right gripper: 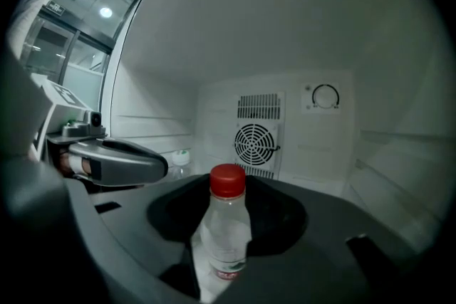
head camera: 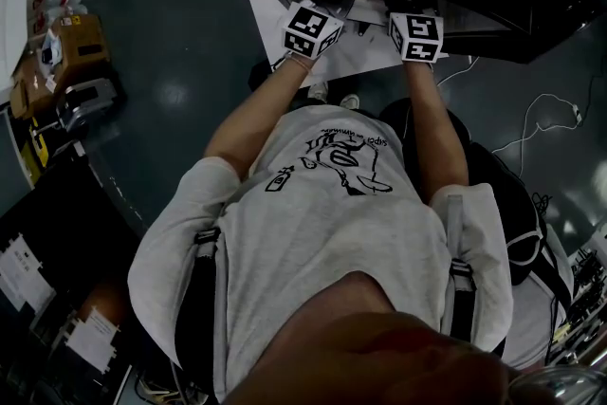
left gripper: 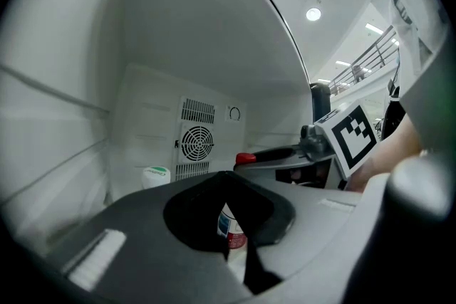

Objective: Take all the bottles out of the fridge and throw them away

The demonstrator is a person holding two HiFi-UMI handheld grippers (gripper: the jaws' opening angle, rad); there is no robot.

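— What is the right gripper [right gripper: 222, 256] doing?
— Its jaws stand apart with a bottle [right gripper: 226, 231] upright between them, inside the fridge [right gripper: 306, 60]. They flank its lower body closely, but a sliver of light shows along the bottle's left side, so they are not clamped on it. The red cap [right gripper: 228, 180] rises above the jaws.
— And the left gripper [left gripper: 235, 256]?
— It is released as well, and empty. Its jaws leave only a narrow slit. A label [left gripper: 231, 228], white with blue and red, shows through that slit, beyond the tips. The jaws' dark hollow hides the rest of that bottle, so whether it is the same one cannot be told.
— How do the two sit relative to each other?
— They are side by side and near each other, both reaching into the fridge. In the left gripper view the right gripper's jaw lies off to the right, with the red cap just at its tip and its marker cube [left gripper: 354, 137] behind.
— Is anything else inside?
— A second bottle [right gripper: 181, 157] with a pale green cap stands farther back on the left, near the rear wall. A round fan [right gripper: 256, 144] sits in that wall, with a dial [right gripper: 325, 97] above and to its right.
— And the head view?
— The person [head camera: 332, 223], in a grey shirt, faces the open fridge with both arms stretched forward. Of each gripper only the marker cube shows at the fridge's edge.
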